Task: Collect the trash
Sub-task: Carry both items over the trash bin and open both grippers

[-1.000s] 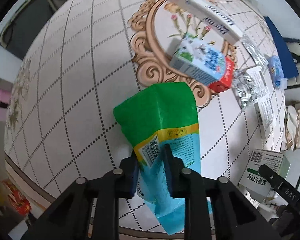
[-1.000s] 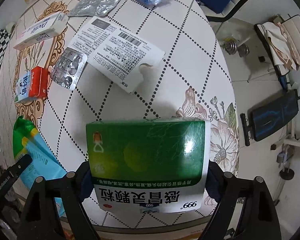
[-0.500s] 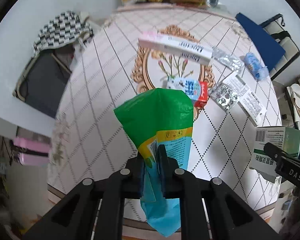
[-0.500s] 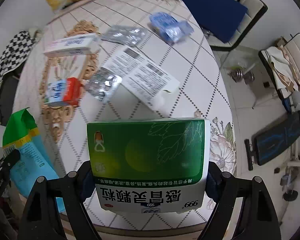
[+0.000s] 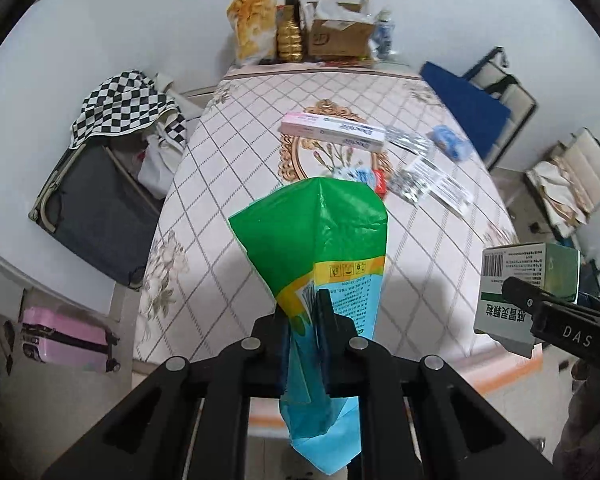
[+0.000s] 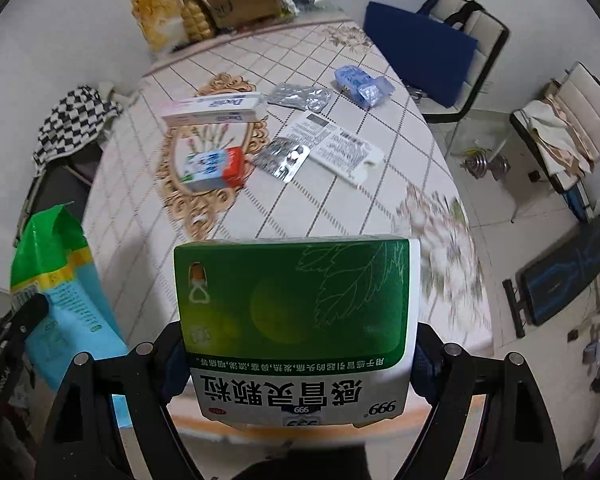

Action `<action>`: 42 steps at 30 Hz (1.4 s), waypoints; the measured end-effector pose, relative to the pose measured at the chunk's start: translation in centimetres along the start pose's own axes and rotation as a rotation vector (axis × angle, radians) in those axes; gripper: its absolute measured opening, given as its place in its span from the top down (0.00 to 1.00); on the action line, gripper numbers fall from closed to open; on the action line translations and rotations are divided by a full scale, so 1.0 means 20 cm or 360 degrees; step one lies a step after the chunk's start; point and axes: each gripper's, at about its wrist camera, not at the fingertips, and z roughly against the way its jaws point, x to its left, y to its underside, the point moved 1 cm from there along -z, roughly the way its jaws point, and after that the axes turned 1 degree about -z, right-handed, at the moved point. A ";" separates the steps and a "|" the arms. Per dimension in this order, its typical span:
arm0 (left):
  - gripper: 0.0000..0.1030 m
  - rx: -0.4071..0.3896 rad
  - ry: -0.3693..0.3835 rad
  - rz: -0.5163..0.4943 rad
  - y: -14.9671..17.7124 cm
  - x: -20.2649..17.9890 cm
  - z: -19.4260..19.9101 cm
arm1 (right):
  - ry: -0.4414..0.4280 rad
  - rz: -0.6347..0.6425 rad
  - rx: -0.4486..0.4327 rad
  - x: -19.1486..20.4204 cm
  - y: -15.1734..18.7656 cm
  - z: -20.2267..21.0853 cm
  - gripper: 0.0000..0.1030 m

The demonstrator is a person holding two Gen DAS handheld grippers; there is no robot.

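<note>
— While both loads hang clear of the tiled surface (image 5: pixel 236 184), how do they sit?

— Left tongs (image 5: pixel 302 312) are pinched nearly closed on a limp green-and-blue plastic bag (image 5: pixel 320 240), gripped low at a gathered fold; likely light and slippery.

— And the right?

— Right tongs (image 6: pixel 298 354) are spread wide, clamping a green medicine box (image 6: pixel 296 292) by its side walls; stiff, probably light card that hard pressure could crush.
</note>
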 end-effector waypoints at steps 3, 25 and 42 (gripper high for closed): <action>0.91 0.0003 0.0068 -0.0039 0.15 0.05 0.08 | -0.0006 -0.0069 -0.0041 0.03 0.23 0.14 0.15; 0.85 0.0827 0.0300 0.0232 1.36 0.12 -1.22 | -0.0173 -0.0553 0.0612 -0.30 1.79 -0.87 0.15; 0.08 0.0907 0.0051 0.0102 1.84 0.12 -1.86 | -0.0310 -0.0502 0.0790 -0.39 2.22 -2.12 0.00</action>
